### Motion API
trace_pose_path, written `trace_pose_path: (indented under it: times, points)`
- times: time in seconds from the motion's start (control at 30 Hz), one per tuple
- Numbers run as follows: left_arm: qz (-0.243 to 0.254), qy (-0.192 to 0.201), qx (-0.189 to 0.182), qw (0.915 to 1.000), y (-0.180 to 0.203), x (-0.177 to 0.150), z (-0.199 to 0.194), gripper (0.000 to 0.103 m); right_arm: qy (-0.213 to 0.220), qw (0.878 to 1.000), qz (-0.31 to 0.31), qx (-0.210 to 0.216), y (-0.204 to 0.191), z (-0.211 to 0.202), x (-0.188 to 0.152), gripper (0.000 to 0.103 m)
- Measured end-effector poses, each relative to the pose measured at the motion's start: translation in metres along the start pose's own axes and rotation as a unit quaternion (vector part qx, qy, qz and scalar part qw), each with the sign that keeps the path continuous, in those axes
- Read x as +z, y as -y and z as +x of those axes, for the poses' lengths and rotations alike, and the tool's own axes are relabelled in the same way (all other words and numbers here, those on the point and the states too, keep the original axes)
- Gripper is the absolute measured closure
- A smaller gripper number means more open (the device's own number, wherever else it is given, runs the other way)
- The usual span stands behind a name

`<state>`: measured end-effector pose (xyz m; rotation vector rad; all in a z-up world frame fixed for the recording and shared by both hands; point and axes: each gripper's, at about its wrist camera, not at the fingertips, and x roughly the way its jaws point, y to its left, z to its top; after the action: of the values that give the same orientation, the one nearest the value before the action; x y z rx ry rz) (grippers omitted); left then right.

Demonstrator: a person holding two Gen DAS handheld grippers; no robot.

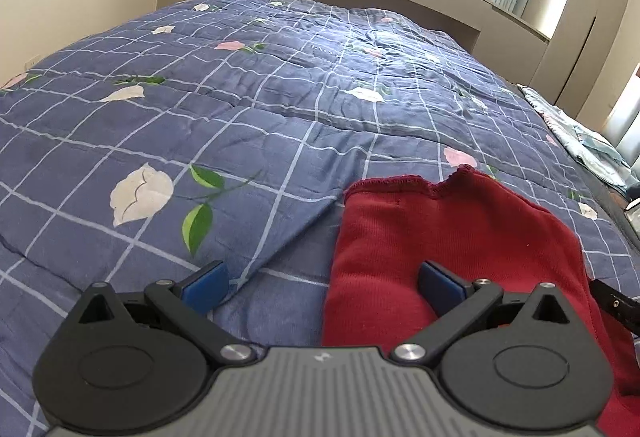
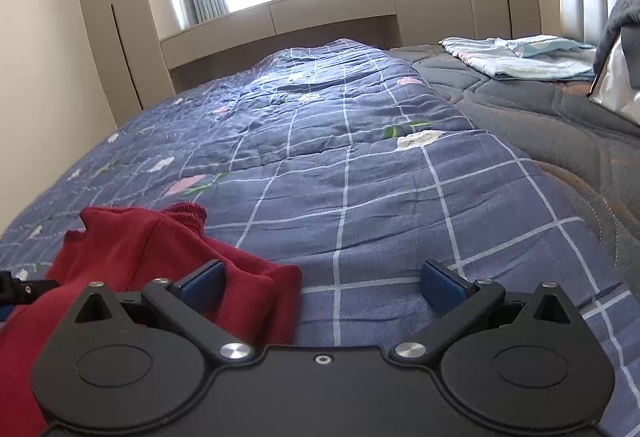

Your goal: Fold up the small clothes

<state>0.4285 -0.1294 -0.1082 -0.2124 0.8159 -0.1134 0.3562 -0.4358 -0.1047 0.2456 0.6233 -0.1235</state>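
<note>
A small red knit garment (image 1: 448,249) lies on the blue checked quilt (image 1: 240,125), at the lower right of the left wrist view. My left gripper (image 1: 323,287) is open, low over the garment's left edge; its right pad rests over the red cloth, its left pad over the quilt. In the right wrist view the garment (image 2: 152,257) lies bunched at the lower left. My right gripper (image 2: 323,285) is open at the garment's right edge; its left pad is against the red folds, its right pad over the quilt (image 2: 400,189). Neither holds anything.
A grey quilted mattress cover (image 2: 560,125) borders the quilt on the right, with a folded pale blue cloth (image 2: 520,57) on it. Beige cabinets and a window stand beyond the bed. Part of the other gripper (image 1: 616,303) shows at the right edge.
</note>
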Motion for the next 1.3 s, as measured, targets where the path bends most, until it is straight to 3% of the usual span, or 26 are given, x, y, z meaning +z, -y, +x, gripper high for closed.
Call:
trace_pose_path:
  times: [0.33,0.37,0.43,0.53,0.6,0.73,0.83,0.97,1.17,1.3]
  points:
    - [-0.007,-0.012,-0.004,0.9999,-0.001,0.006,-0.011,0.001,0.024,0.999,0.024,0.017,-0.004,-0.034,-0.012,0.001]
    - [-0.011,-0.01,-0.013,0.9998,-0.005,0.007,-0.019,0.001,0.038,0.999,0.026,0.025,-0.006,-0.049,-0.018,0.001]
    - [-0.019,0.009,-0.063,0.9978,-0.012,0.004,-0.048,0.001,0.066,0.997,0.001,0.041,-0.012,-0.081,-0.03,0.001]
    - [0.002,0.024,-0.114,0.9932,-0.015,-0.007,-0.08,0.0,0.08,0.994,-0.068,0.01,-0.025,-0.115,-0.053,0.001]
    - [0.033,0.018,-0.102,0.994,-0.01,-0.021,-0.092,0.0,0.068,0.992,-0.107,-0.027,-0.029,-0.123,-0.068,0.001]
    - [0.082,-0.011,-0.045,0.9956,0.001,-0.051,-0.096,0.001,0.063,0.994,-0.079,-0.027,-0.02,-0.128,-0.074,0.001]
    - [0.058,-0.007,-0.036,0.9977,-0.002,-0.066,-0.107,0.001,0.045,0.997,-0.064,-0.017,-0.014,-0.12,-0.074,0.0]
    - [0.05,-0.038,-0.025,0.9977,-0.001,-0.077,-0.112,0.001,0.031,0.999,-0.034,0.004,-0.004,-0.115,-0.074,0.0]
    - [0.02,-0.064,-0.008,0.9977,0.0,-0.081,-0.123,0.001,0.035,0.998,-0.055,-0.014,-0.013,-0.115,-0.077,0.0]
    - [0.034,-0.068,0.0,0.9971,0.006,-0.087,-0.139,0.001,0.041,0.997,-0.055,-0.018,-0.014,-0.117,-0.079,0.0]
